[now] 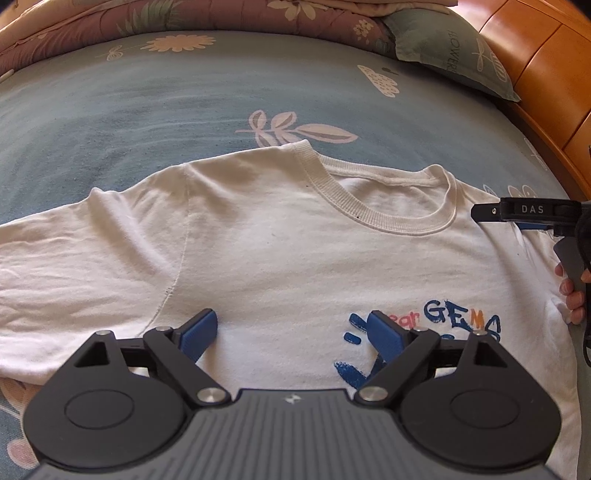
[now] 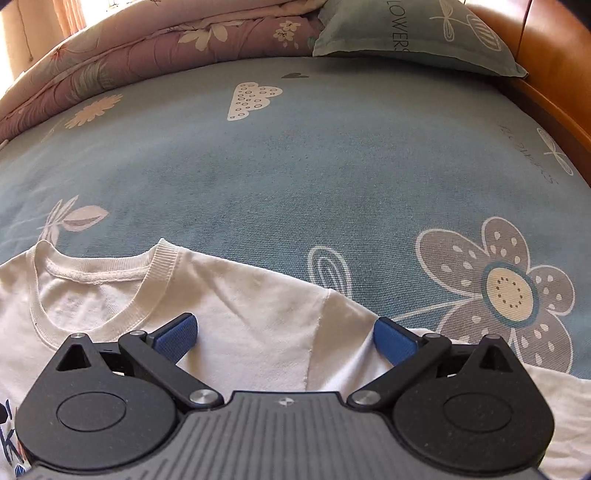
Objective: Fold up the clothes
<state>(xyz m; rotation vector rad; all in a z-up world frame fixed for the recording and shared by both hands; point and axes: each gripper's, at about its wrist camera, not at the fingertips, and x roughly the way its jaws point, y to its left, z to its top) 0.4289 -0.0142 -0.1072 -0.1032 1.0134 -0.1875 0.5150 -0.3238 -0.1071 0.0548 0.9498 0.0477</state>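
Note:
A white T-shirt [image 1: 277, 240] lies flat, front up, on the blue flowered bedsheet [image 1: 147, 110]. Its ribbed collar [image 1: 388, 218] points away from me and a blue and orange print [image 1: 443, 317] sits on the chest. My left gripper [image 1: 291, 326] hovers over the chest near the left sleeve seam, open, with nothing between its blue pads. My right gripper [image 2: 286, 330] is open over the T-shirt [image 2: 258, 314], its jaws either side of the right shoulder seam and gripping no cloth. In the left wrist view, the right gripper [image 1: 491, 213] enters from the right edge beside the collar.
A folded pink flowered quilt [image 1: 147, 18] and a green pillow [image 1: 454, 48] lie at the far side of the bed. A wooden headboard [image 1: 546, 74] curves along the right. A person's fingers [image 1: 572, 295] hold the right gripper's handle. Bare bedsheet [image 2: 295, 166] stretches beyond the shirt.

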